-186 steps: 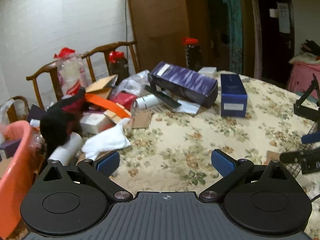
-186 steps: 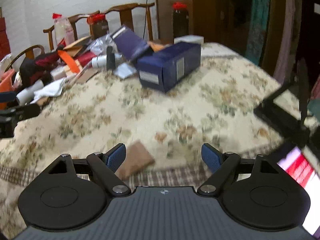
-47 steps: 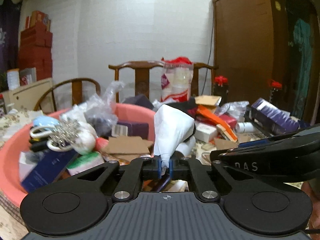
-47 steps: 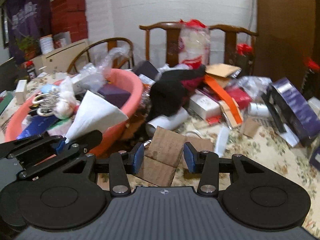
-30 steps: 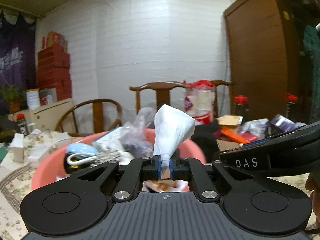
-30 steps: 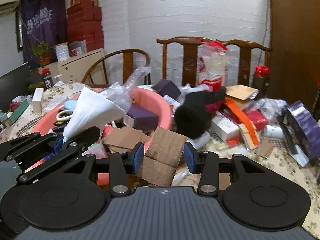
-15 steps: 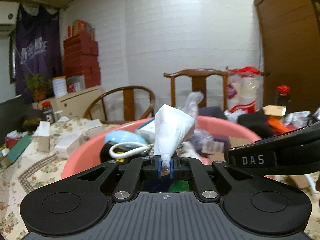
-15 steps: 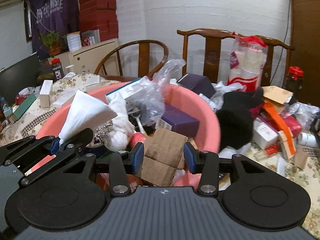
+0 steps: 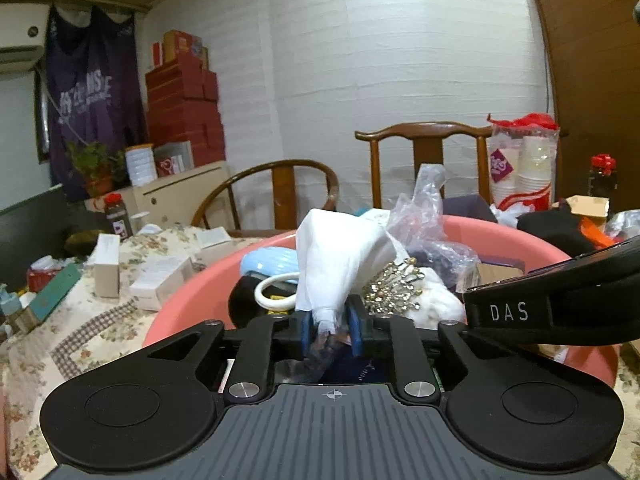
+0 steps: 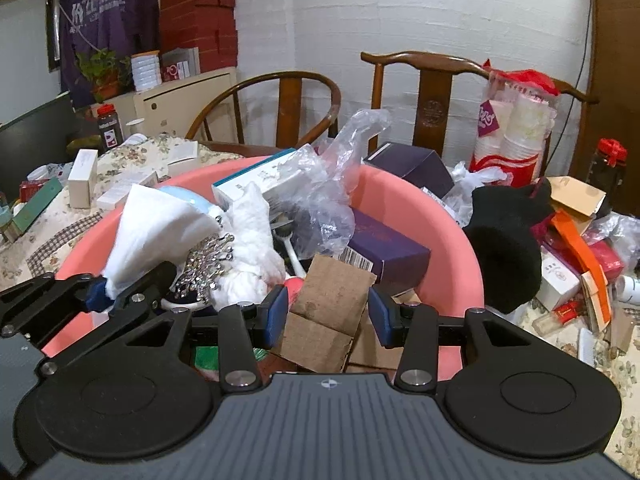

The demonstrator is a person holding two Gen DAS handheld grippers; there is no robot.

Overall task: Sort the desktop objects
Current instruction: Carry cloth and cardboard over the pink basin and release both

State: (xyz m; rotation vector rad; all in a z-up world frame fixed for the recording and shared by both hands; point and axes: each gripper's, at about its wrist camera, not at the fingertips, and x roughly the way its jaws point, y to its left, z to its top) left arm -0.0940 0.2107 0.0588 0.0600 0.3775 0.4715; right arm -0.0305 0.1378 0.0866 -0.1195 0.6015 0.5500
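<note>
1. Fingers of the left gripper (image 9: 330,330) stand slightly apart, with the twisted lower end of a white tissue (image 9: 340,264) between the blue pads; the gap looks wider than the tissue's tip, and I cannot tell whether the pads press on it.
2. From that tip the tissue fans upward into a cone, standing over the inside of the pink basin (image 9: 532,240).
3. Fingers of the right gripper (image 10: 327,316) stand apart on either side of a folded piece of brown cardboard (image 10: 328,308); a sliver of gap shows at each pad, so a firm grip cannot be confirmed.
4. That cardboard hangs over the near rim of the same basin (image 10: 468,248), above flat cardboard scraps already inside.
5. In the right wrist view the left gripper (image 10: 100,292) sits at lower left, its tissue (image 10: 156,232) over the basin's left half.
6. Inside the basin lie a clear plastic bag (image 10: 328,184), a purple box (image 10: 388,252), a beaded silver ornament (image 10: 208,260) and a pale blue object (image 9: 272,262).
7. Beyond the right rim, on the floral desk (image 10: 600,344), sit a black cloth item (image 10: 504,256), an orange strip (image 10: 576,244) and small white boxes (image 10: 556,280).
8. Left of the basin, more white boxes (image 9: 108,264) stand on the desk, with two wooden chairs (image 9: 424,148) behind.
</note>
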